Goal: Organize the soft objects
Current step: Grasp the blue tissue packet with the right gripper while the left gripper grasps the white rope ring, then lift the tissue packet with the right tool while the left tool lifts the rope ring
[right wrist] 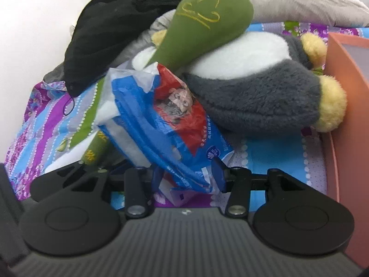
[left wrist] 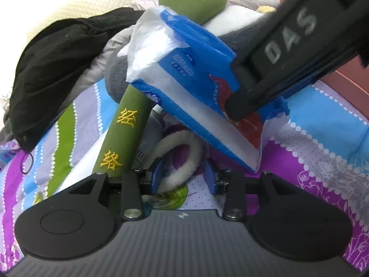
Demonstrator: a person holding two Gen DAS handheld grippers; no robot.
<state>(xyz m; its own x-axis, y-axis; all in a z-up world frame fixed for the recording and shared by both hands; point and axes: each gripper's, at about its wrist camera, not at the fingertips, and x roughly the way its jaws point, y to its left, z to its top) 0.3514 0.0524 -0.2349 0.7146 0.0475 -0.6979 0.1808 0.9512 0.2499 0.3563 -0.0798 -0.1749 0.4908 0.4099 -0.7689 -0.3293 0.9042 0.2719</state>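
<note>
A blue and white tissue pack point(left wrist: 196, 92) hangs tilted above the bedspread, and my right gripper point(right wrist: 188, 176) is shut on its lower end point(right wrist: 175, 138). The right gripper's black body point(left wrist: 288, 53) shows in the left wrist view, clamped on the pack. My left gripper point(left wrist: 184, 177) has its blue fingers point(left wrist: 156, 177) closed around a white fluffy ring point(left wrist: 180, 159). A green plush mallet point(left wrist: 129, 136) with yellow characters leans beside it, its head point(right wrist: 207, 23) resting on a grey and white plush toy point(right wrist: 253, 92).
A black garment point(left wrist: 53, 69) lies heaped at the back left, also seen in the right wrist view point(right wrist: 110, 37). A grey pillow point(right wrist: 299, 2) lies behind. An orange container wall point(right wrist: 346, 115) stands at the right. The colourful bedspread point(left wrist: 322, 143) lies underneath.
</note>
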